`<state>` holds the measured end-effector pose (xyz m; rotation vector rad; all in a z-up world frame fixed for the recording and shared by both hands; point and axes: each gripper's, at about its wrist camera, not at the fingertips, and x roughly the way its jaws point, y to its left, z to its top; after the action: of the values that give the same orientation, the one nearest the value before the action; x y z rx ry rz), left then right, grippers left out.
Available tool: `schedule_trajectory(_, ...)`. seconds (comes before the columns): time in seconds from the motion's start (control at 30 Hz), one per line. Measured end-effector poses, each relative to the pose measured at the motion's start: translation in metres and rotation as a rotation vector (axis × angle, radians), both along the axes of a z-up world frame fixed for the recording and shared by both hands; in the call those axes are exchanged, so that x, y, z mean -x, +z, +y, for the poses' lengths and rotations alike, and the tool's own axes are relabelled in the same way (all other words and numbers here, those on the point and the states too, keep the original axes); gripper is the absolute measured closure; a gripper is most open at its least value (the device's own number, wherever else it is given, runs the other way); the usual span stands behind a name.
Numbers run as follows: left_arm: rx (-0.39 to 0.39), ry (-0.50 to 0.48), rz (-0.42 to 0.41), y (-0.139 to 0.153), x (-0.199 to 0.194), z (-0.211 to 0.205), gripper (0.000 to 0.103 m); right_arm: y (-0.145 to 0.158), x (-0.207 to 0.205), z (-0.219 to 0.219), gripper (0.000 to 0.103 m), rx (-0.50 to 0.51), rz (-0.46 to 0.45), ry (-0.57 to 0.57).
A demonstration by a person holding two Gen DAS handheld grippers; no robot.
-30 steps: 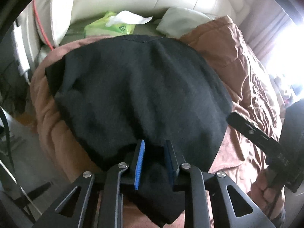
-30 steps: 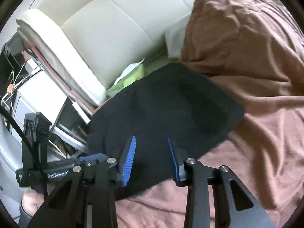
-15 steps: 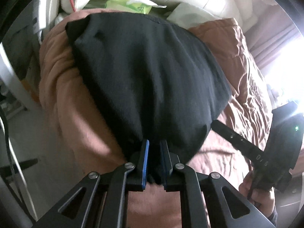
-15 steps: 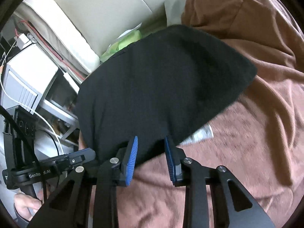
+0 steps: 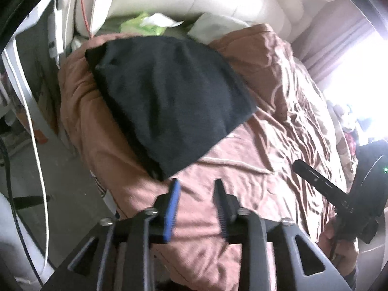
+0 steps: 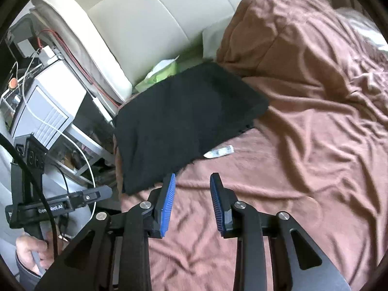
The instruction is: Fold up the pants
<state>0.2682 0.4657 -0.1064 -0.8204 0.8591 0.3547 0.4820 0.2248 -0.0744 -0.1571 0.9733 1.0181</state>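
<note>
The black pants (image 5: 169,101) lie folded in a flat stack on the brown bedspread (image 5: 266,150) near the bed's left edge. They also show in the right wrist view (image 6: 184,123). My left gripper (image 5: 196,186) is open and empty, just short of the stack's near corner. My right gripper (image 6: 192,181) is open and empty, just in front of the stack's near edge. The right gripper's body (image 5: 339,194) shows at the right of the left wrist view. The left gripper's body (image 6: 55,203) shows at the lower left of the right wrist view.
A cream headboard (image 6: 150,24) stands behind the bed. A green tissue pack (image 5: 143,24) and a white pillow (image 5: 213,28) lie beyond the pants. A small white wrapper (image 6: 218,151) lies by the stack. A white cabinet with cables (image 6: 46,111) stands left of the bed.
My left gripper has let go of the pants, opened and drawn back. My right gripper has opened wider and drawn back too. The stack now rests on the bedspread.
</note>
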Motion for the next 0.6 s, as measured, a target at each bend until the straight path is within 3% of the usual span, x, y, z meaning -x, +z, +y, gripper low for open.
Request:
schedule_trajectory(0.13,-0.064,-0.019,-0.025,0.029,0.007,-0.026,0.033,0.032,0.019,-0.035,0.045,-0.011,-0.045,-0.026)
schedule_trajectory(0.2,-0.081,-0.032,-0.037,0.040,0.010,-0.036,0.025,0.049,0.031,-0.054,0.024,-0.012,-0.078,-0.037)
schedule_trajectory(0.4,-0.152,-0.066,-0.076,0.079,0.025,-0.074,0.000,0.093,0.070,-0.108,0.001,-0.024,-0.138,-0.060)
schedule_trajectory(0.6,-0.185,-0.115,-0.098,0.106,0.040,-0.111,0.000,0.127,0.112,-0.161,0.000,-0.032,-0.211,-0.107)
